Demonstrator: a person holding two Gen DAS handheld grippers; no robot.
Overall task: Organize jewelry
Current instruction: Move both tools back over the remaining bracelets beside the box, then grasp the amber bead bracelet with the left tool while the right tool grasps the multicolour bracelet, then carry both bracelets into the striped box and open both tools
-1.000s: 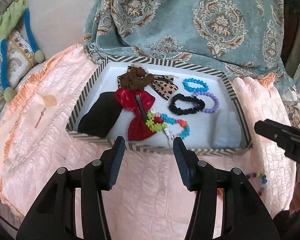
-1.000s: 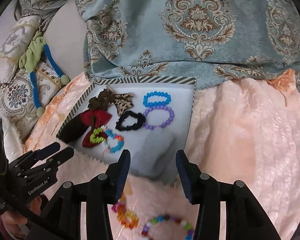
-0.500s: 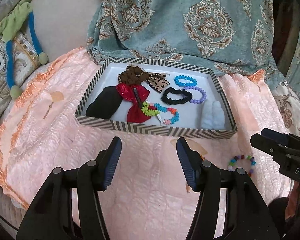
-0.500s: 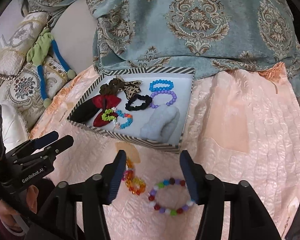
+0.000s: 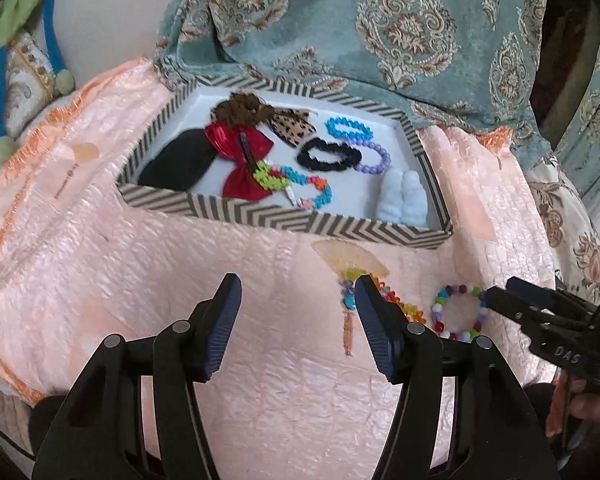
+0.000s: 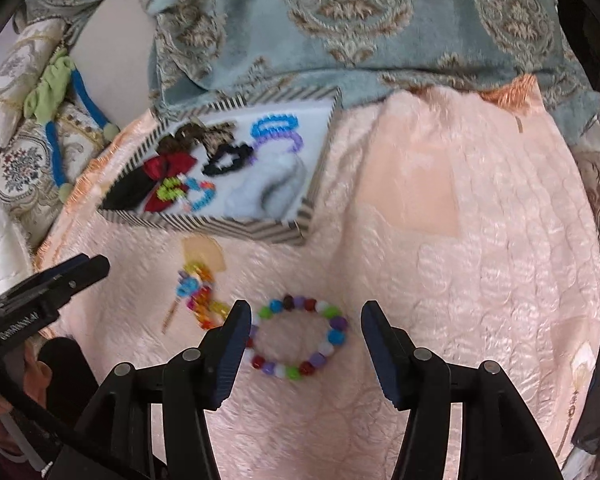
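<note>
1. Pink quilted cover (image 5: 180,264) spans the whole work surface; a teal damask cloth (image 5: 380,36) is draped at its far edge, overlapping the cover behind the box.
2. Striped box (image 5: 300,226), chevron-patterned walls and white floor, sits on the cover at the far centre-left. Its back rim touches the teal cloth.
3. Box contents, left to right: black fabric piece (image 5: 176,164), red bow (image 5: 240,160) with a brown bow (image 5: 240,110) behind it, black scrunchie (image 5: 328,155), and pale blue scrunchie (image 5: 404,200) in the near right corner. Smaller: blue bead bracelet (image 5: 348,128), purple bead bracelet (image 5: 376,160), and a green-and-blue bead string (image 5: 296,184) lying partly over the red bow.
4. Left gripper (image 5: 298,296): jaws opening, nothing between them, only bare cover. Its right finger partly covers the orange bead cluster.
5. Right gripper (image 6: 302,320): jaws apart, not pressing anything. The multicolour bead bracelet (image 6: 296,338) lies flat on the cover between them; the left finger overlaps the ring's edge, and contact cannot be told. The right finger is clear of it.
6. Orange bead cluster with tassel (image 6: 198,292) lies on the cover just left of the multicolour bracelet, near the box's front wall. This view is blurred.
</note>
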